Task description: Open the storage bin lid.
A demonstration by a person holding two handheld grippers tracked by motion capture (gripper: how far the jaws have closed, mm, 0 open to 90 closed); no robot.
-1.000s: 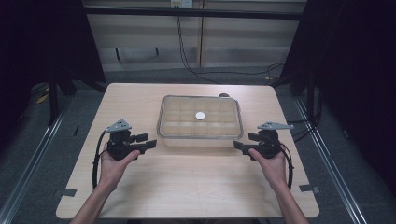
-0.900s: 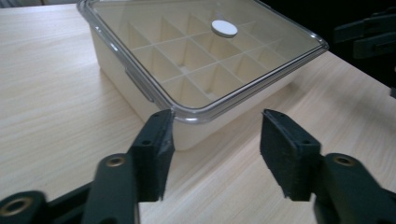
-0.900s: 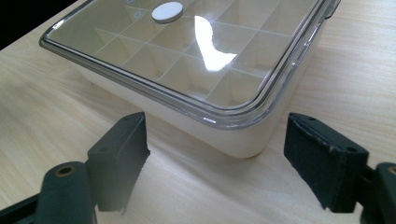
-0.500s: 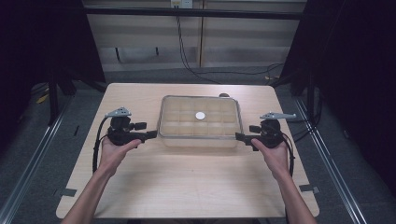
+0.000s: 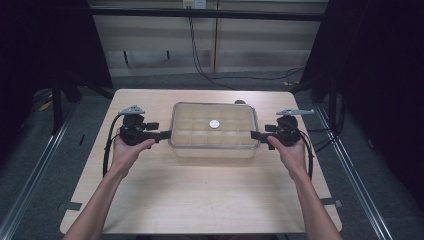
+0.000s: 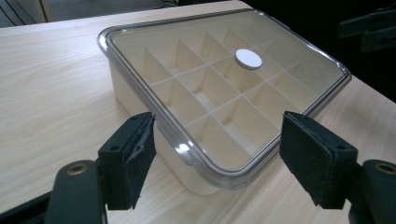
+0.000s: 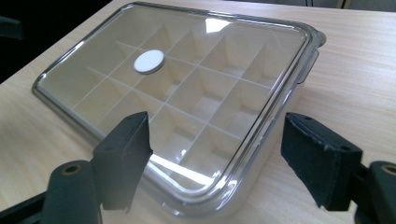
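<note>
A shallow cream box (image 5: 214,145) divided into small compartments is sitting in the middle of the wooden table (image 5: 200,200), slightly toward the far side. A clear lid (image 5: 195,120) with a grey rim is lying flat on top of it, and 1 white round disc (image 5: 214,124) is resting on the lid close to its centre.

The left gripper (image 5: 165,134) is being held level at the box's left end, pointing right at it. Its jaws have just been opening and are now standing wide; in the left gripper view the near left corner of the box (image 6: 187,158) is lying between the 2 black pads (image 6: 135,158), and neither pad is pressing on it. The person's left hand (image 5: 127,150) is gripping the tool from the near side, with a cable looping down beside the wrist.

The right gripper (image 5: 256,135) is being held level at the box's right end, pointing left. Its jaws have just been narrowing a little yet are still standing wide; in the right gripper view a corner of the lid (image 7: 205,186) is sitting between the pads (image 7: 128,154) with clear gaps on both sides. The right hand (image 5: 292,150) is holding that tool from the near side.

Both grippers are just beside the box ends, holding nothing.
</note>
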